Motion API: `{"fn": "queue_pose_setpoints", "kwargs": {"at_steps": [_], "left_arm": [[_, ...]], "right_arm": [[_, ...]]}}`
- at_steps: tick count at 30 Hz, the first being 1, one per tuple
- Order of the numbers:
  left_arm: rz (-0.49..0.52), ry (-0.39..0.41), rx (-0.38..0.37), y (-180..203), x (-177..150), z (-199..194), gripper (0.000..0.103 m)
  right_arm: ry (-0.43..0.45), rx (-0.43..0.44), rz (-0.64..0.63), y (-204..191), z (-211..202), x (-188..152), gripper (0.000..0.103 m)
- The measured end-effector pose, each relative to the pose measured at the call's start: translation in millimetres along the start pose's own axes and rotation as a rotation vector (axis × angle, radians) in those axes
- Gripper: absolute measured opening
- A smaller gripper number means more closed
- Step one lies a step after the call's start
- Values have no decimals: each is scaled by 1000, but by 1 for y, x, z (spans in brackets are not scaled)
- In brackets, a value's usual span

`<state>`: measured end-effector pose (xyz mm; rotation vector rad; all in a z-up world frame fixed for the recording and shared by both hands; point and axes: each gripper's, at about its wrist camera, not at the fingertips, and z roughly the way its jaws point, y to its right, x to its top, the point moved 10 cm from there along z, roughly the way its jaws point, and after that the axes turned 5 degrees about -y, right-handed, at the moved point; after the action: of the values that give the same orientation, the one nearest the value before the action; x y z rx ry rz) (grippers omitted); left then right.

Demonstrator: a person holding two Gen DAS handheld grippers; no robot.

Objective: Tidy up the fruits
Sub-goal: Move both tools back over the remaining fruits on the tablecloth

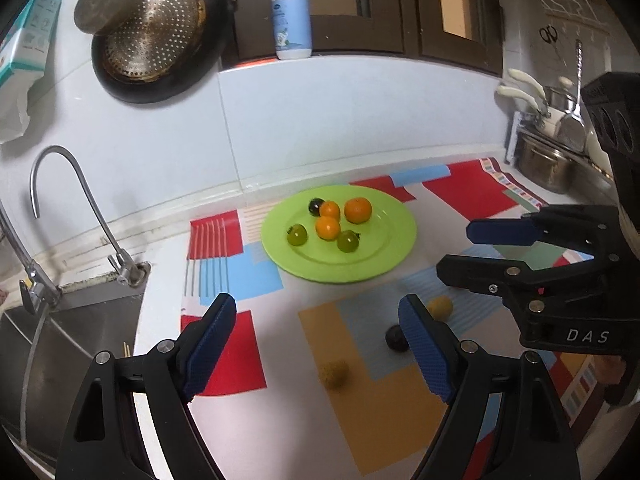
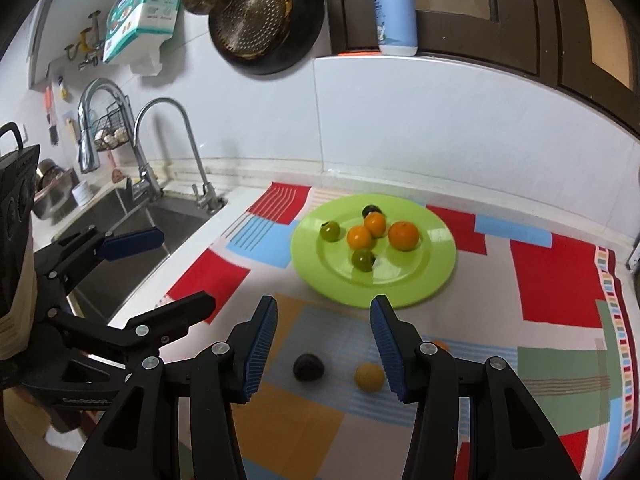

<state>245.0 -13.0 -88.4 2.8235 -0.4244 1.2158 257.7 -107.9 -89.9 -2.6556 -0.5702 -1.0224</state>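
Observation:
A green plate (image 1: 384, 256) (image 2: 432, 280) on the patterned mat holds three orange fruits, two green fruits and a dark one. Loose on the mat lie a yellow fruit (image 1: 334, 374), a dark fruit (image 1: 394, 338) (image 2: 308, 366) and another yellow fruit (image 1: 442, 306) (image 2: 369, 376). A small orange fruit (image 2: 441, 345) peeks from behind a finger in the right wrist view. My left gripper (image 1: 316, 340) is open and empty above the mat. My right gripper (image 2: 324, 344) is open and empty above the dark and yellow fruits; it also shows in the left wrist view (image 1: 468, 250).
A steel sink (image 2: 132, 248) with taps lies left of the mat. A pot (image 1: 544, 164) and utensils stand at the far right. A soap bottle (image 1: 291, 12) stands on the window ledge. A pan with a strainer (image 1: 156, 36) hangs on the wall.

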Motion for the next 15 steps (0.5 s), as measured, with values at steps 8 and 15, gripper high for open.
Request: {"fn": "queue_pose_setpoints", "kwargs": {"at_steps": [8,15], "left_arm": [[32,-21,-27,4,-19,10,83],[53,-54,-39,5,-33,24,82]], "right_arm": [[-37,-9,-70,-10,10,-14,49],[-63,-11,-138,-18,22,-26,49]]}}
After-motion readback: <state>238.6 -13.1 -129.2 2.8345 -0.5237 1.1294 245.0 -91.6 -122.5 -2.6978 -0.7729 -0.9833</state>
